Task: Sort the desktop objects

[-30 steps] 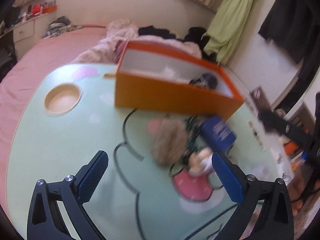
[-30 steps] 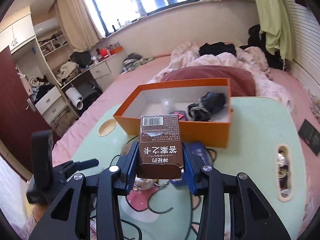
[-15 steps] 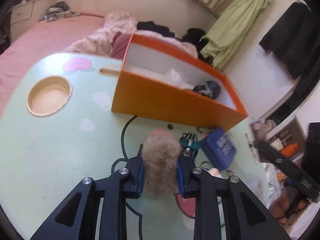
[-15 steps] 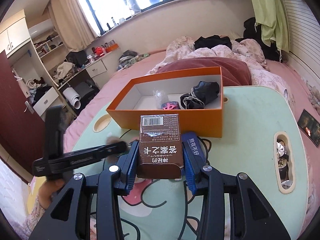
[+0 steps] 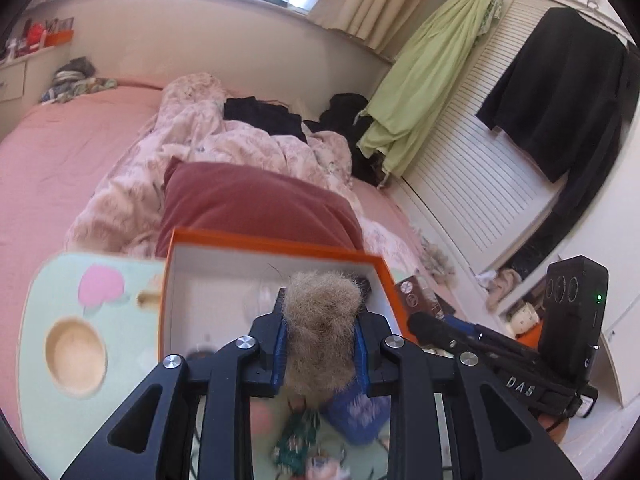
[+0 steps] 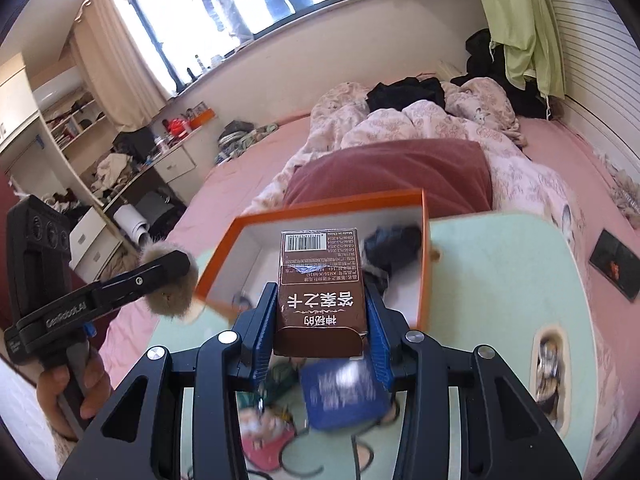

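Note:
A tan fur ball [image 5: 320,344] sits pressed between the blue pads of my left gripper [image 5: 320,304]; the jaws are opening slightly but still grip it. It hangs over the near edge of the open orange box [image 5: 272,240]. In the right wrist view the same fur ball [image 6: 168,284] hangs left of the orange box [image 6: 332,206]. My right gripper [image 6: 321,292] is shut on a brown card box [image 6: 318,256] with a barcode, held above the orange box's near wall. Dark items [image 6: 396,244] lie inside the box.
The pale green table [image 6: 500,280] carries a blue packet [image 6: 344,396], a green keyring [image 5: 296,440] and a doll below the grippers. A round cup recess [image 5: 76,356] lies left, a filled slot [image 6: 548,364] right. A maroon pillow [image 5: 256,204] and bedding lie behind the box.
My left gripper went from wide open to shut on the fur ball, then lifted it off the table toward the orange box. My right gripper carried the brown card box closer to the box.

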### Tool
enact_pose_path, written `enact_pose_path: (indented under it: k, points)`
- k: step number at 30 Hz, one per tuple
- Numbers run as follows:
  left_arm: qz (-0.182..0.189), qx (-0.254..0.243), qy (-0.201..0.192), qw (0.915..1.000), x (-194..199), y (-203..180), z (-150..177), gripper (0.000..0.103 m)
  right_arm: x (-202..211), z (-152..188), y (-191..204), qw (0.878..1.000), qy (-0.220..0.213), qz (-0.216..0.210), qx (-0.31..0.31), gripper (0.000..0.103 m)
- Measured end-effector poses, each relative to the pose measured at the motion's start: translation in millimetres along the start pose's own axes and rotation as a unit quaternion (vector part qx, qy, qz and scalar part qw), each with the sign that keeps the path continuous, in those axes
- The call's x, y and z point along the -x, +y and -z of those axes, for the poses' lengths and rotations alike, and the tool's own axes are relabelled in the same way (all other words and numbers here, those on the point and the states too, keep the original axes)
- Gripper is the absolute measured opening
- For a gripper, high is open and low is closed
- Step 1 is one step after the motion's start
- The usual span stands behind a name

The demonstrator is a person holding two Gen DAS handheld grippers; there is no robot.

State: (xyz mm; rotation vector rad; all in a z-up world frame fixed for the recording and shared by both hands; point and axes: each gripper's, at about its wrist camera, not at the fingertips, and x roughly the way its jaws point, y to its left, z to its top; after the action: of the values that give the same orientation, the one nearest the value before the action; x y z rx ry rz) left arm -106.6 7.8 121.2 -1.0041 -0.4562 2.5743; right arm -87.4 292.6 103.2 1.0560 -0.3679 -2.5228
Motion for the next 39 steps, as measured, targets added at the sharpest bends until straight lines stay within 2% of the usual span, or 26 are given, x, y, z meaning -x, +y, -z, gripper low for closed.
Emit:
enact_pose_path:
  k: [1,2,3,4,5,6,8,11,15,18,22,23,24,25,27,28,30,32,34,37,39]
  points:
    - [-0.011,-0.005,0.004,0.9999,-8,-1,-7,0.044,-10,-10,0,1.000,0.005,0.010,0.001,0.043]
    - [-0.031,-0.007,0.013,0.9994,-16,-2,-12,0.069,-17,-16,-1,1.000,0.010,0.020,0.000,0.043]
    - [-0.060,-0.001,0.021,0.9980,-23,0,-13,0.075,-25,-21,-3,0.999,0.017,0.030,-0.006,0.043]
    - [-0.067,0.005,0.019,0.9976,-24,1,-11,0.075,-30,-23,-6,0.999,0.024,0.039,-0.015,0.043]
    - [-0.054,0.008,0.017,0.9983,-21,1,-8,0.076,-32,-24,-10,0.998,0.028,0.047,-0.029,0.043]
    - [-0.033,0.008,0.016,0.9993,-18,2,-1,0.077,-30,-23,-13,0.998,0.028,0.046,-0.040,0.043]
    - [-0.024,0.009,0.019,0.9995,-10,3,11,0.078,-19,-14,-17,0.998,0.015,0.028,-0.049,0.045]
    - [-0.036,-0.010,0.025,0.9990,7,0,33,0.082,4,3,-11,0.999,-0.009,0.032,-0.031,0.060]
    - [-0.070,-0.047,0.050,0.9952,23,-1,75,0.087,37,40,2,0.997,-0.030,0.061,0.024,0.072]
    - [-0.075,-0.053,0.081,0.9925,26,7,111,0.087,60,61,-2,0.995,-0.034,0.079,0.053,0.072]
    - [-0.080,-0.032,0.125,0.9884,25,26,155,0.087,80,88,-23,0.995,-0.016,0.089,0.053,0.072]
    - [-0.084,-0.032,0.125,0.9880,25,28,162,0.088,81,97,-29,0.995,-0.007,0.086,0.048,0.072]
    - [-0.093,-0.045,0.106,0.9891,29,26,168,0.094,81,105,-32,0.995,-0.001,0.085,0.046,0.072]
    - [-0.110,-0.055,0.103,0.9871,28,24,175,0.097,79,116,-34,0.995,0.005,0.086,0.046,0.072]
    - [-0.143,-0.088,0.108,0.9799,21,16,182,0.103,73,135,-34,0.993,0.014,0.101,0.053,0.072]
    - [-0.166,-0.113,0.116,0.9728,14,10,186,0.103,67,145,-33,0.992,0.015,0.114,0.056,0.072]
    - [-0.162,-0.131,0.119,0.9707,11,3,188,0.103,58,160,-36,0.989,0.011,0.138,0.048,0.072]
    - [-0.165,-0.131,0.113,0.9710,12,4,189,0.103,53,170,-34,0.985,-0.013,0.161,0.056,0.072]
    - [-0.161,-0.119,0.104,0.9742,18,9,189,0.103,48,173,-28,0.980,-0.016,0.183,0.078,0.072]
    - [-0.129,-0.117,0.068,0.9824,34,6,184,0.095,47,177,-21,0.977,-0.022,0.189,0.092,0.062]
    - [-0.109,-0.130,0.047,0.9843,41,-2,181,0.095,46,179,-15,0.977,-0.026,0.182,0.103,0.044]
